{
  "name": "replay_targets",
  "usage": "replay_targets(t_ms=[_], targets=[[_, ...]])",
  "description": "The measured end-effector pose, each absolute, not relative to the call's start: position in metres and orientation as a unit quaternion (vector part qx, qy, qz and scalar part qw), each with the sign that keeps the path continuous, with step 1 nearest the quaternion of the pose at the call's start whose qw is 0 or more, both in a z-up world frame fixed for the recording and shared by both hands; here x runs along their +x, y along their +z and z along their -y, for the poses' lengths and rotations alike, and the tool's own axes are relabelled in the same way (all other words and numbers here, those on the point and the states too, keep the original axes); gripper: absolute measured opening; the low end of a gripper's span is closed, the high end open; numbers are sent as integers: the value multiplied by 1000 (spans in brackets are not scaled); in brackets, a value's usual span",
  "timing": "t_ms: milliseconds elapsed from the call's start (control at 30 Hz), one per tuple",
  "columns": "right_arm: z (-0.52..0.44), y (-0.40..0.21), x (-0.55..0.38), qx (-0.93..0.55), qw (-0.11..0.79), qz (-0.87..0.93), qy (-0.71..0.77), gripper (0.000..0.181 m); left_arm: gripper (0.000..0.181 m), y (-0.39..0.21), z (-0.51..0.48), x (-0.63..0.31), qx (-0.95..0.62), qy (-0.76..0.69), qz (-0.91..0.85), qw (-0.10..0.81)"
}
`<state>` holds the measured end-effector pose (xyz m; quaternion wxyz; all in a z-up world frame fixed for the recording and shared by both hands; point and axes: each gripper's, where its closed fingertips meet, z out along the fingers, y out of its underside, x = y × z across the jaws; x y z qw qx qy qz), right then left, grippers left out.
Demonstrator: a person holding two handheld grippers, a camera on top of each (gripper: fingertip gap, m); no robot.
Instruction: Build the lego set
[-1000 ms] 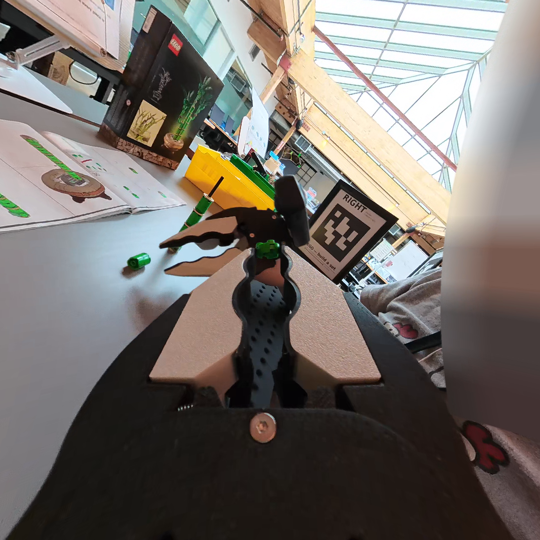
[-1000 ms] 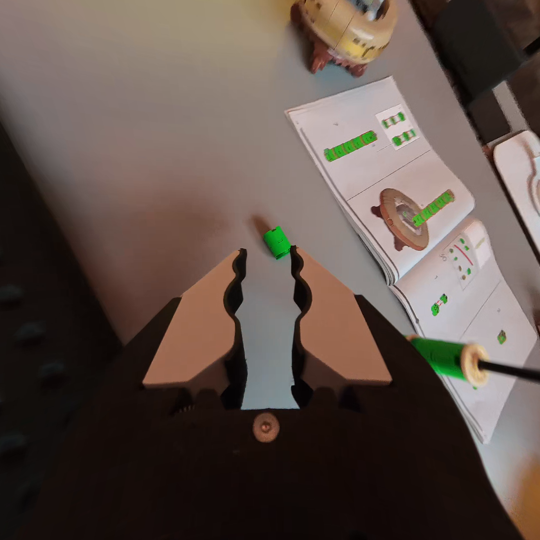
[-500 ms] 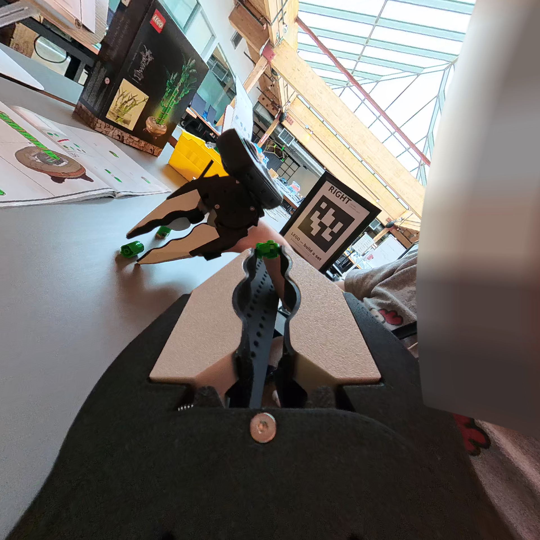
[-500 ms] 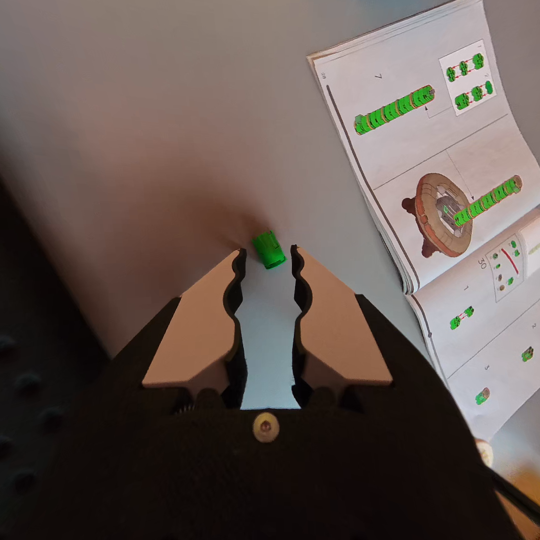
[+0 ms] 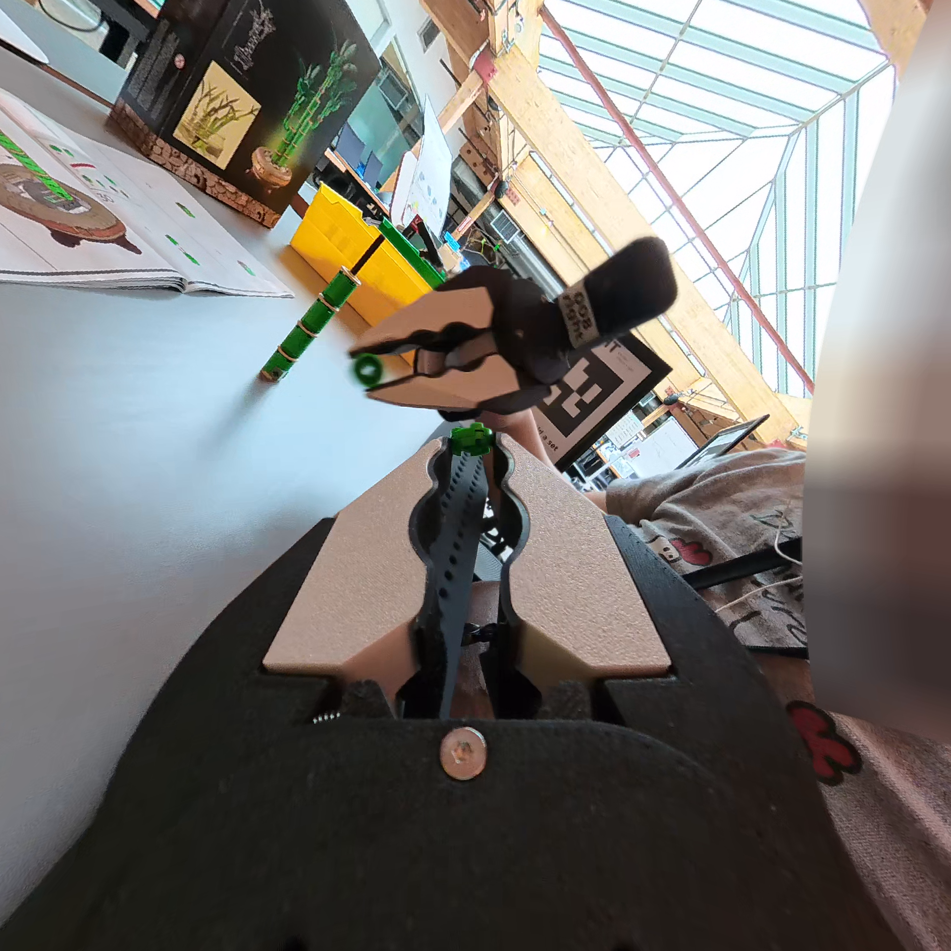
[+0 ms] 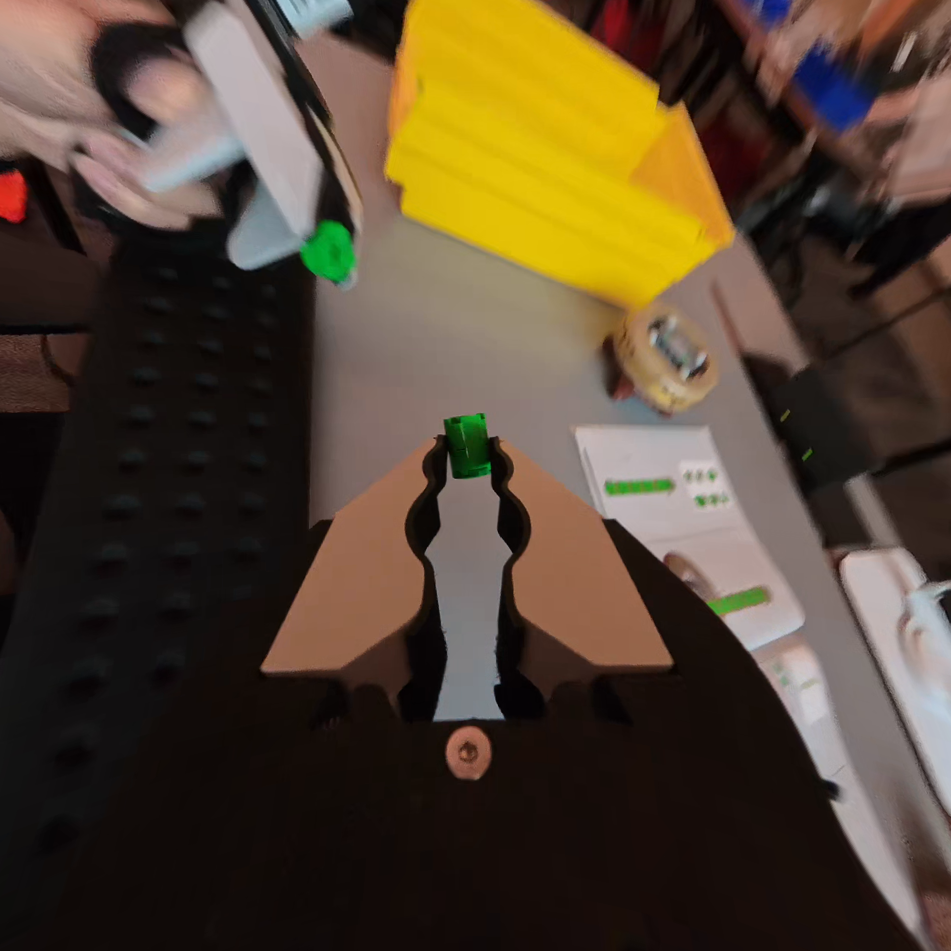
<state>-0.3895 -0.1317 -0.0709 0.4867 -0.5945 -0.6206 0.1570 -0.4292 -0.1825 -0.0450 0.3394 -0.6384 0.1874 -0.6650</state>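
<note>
Green cylinder (image 6: 465, 446) pinched in right gripper (image 6: 467, 442), bore facing left gripper (image 5: 471, 443) close below, clamping small green piece (image 5: 471, 438).

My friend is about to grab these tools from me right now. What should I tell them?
Right tool: shut on a small green tube piece, held off the table.
Left tool: shut on a small green toothed piece.
On the table: a partly built green bamboo stalk, the open instruction book, a yellow bin, and the round tan pot base.
Done: both pieces picked up.
Left: probably join them, then add them to the stalk.
</note>
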Motion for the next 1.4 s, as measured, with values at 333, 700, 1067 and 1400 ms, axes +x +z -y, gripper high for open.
replay_targets(t_ms=[333,700,1067,1400], targets=[[173,-37,-371,-548,541,621,149,15,13,-20,207,-399,-632,-655,-214,354],[200,43,-345,-428,624,650,70,15,14,16,226,-378,-631,-646,-242,355],[221,87,-364,-274,567,776,-42,15,14,70,232,-358,-606,-554,-332,464],[222,101,-360,-181,605,769,-98,15,14,88,231,-351,-603,-519,-332,507]])
